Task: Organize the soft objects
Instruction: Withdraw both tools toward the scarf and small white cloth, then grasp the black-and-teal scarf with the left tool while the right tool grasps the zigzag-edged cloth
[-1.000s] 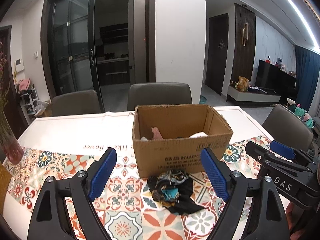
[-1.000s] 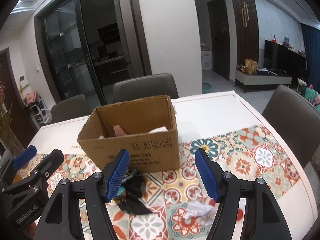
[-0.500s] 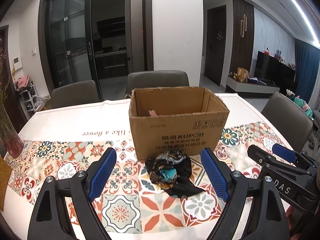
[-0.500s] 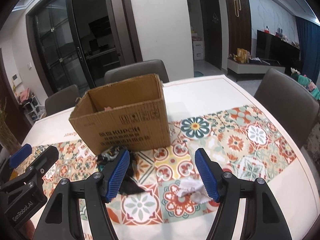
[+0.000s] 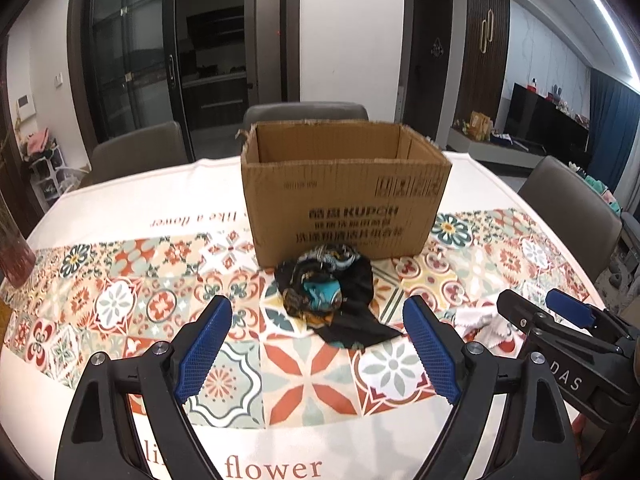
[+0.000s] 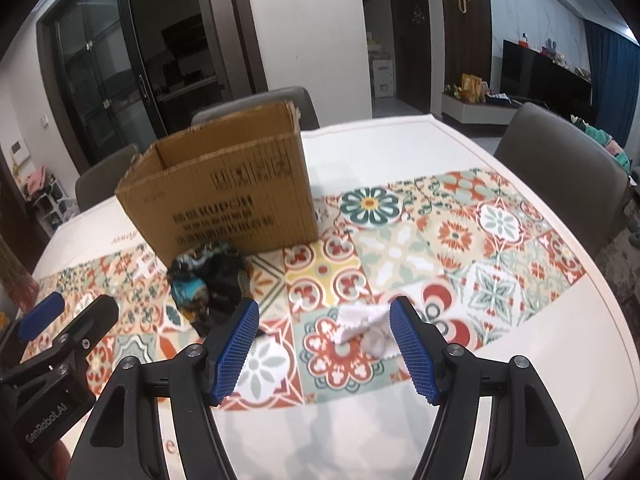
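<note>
An open cardboard box [image 5: 344,188] stands mid-table on the patterned tablecloth. Just in front of it lies a crumpled dark scarf [image 5: 332,292] with teal and gold print. My left gripper [image 5: 318,312] hovers open just short of the scarf, which shows between its blue pads, untouched. A small white cloth [image 6: 360,328] lies to the right of the scarf. My right gripper [image 6: 324,308] is open above it, the cloth near its right finger, not pinched. Each gripper shows in the other's view: the right gripper [image 5: 532,300] and the left gripper [image 6: 78,306]. From this low angle the box's inside is hidden.
Grey chairs [image 5: 304,114] stand behind the table and another chair [image 6: 560,160] at its right side. A reddish glass vase [image 5: 16,256] sits at the far left edge. The table's rounded rim [image 6: 608,320] runs close on the right.
Both grippers have sunk toward the table and tilted, so the cloths appear higher between the fingers. The pink and white items inside the box have dropped out of sight. Jaw widths are unchanged.
</note>
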